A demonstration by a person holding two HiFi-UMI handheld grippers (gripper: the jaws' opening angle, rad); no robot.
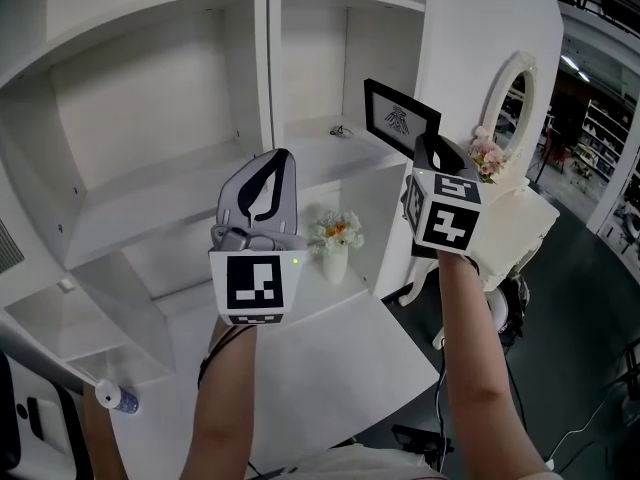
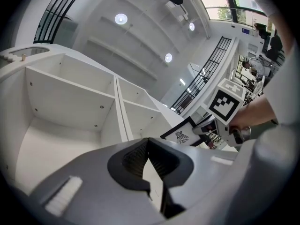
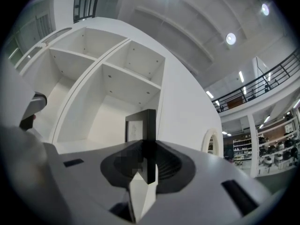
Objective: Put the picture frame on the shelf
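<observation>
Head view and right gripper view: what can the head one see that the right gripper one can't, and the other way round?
Only the head view shows the vase of flowers below the shelf. Only the right gripper view shows the ceiling lights and, close up, the jaws clamped on the frame's edge. Both show the picture frame, the white shelf and the right gripper holding the frame.

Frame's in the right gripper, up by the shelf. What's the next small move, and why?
Probably ease the right gripper forward and down toward the shelf board. Its jaws clamp the picture frame by one edge, and the frame hangs in the air at that open compartment, not yet resting on the board.
</observation>
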